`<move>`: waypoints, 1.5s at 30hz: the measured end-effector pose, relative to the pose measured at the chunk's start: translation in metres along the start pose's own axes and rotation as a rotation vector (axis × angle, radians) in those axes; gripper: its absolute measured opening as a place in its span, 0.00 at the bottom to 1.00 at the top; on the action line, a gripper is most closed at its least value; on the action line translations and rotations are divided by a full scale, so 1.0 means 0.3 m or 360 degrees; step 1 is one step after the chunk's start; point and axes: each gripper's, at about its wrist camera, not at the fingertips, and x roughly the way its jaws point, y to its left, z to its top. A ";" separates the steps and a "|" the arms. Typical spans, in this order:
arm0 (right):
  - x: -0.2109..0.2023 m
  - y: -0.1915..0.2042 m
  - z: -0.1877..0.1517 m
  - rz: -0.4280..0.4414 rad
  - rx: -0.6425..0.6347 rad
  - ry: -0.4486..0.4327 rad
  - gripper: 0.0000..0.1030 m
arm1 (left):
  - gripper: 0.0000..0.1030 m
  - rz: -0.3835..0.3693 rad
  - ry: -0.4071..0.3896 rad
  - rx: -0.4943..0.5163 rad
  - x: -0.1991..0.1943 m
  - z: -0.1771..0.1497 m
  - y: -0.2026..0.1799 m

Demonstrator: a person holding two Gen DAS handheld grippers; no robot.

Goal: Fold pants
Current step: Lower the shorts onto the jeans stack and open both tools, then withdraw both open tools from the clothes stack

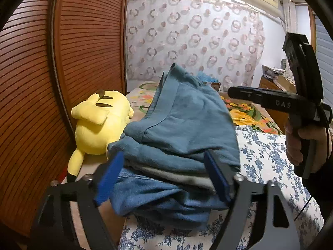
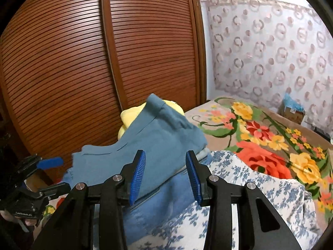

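Note:
Folded teal pants [image 1: 187, 120] lie on top of a small pile, over a grey layer and blue denim [image 1: 158, 200]. The pile rests on a blue-and-white floral sheet [image 1: 266, 158]. My left gripper [image 1: 163, 177] stands wide open, its blue pads on either side of the pile's near end. My right gripper [image 1: 233, 93] hangs in the air to the right of the pile, held by a hand. In the right wrist view, the right gripper [image 2: 165, 177] is partly open with nothing between its pads; the teal pants [image 2: 158, 133] lie beyond. The left gripper [image 2: 58, 175] shows at the left edge.
A yellow plush toy [image 1: 100, 125] lies against the pile's left side, next to slatted wooden wardrobe doors [image 1: 31, 83]. A bright flowered blanket [image 2: 260, 137] covers the bed beyond. A cardboard box [image 2: 292, 113] stands at the far wall under a patterned curtain [image 1: 193, 39].

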 end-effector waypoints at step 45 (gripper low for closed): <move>-0.457 0.203 -0.274 -0.0333 0.0141 -0.0070 0.99 | 0.97 -0.0191 -0.0003 0.0153 -0.173 -0.081 -0.206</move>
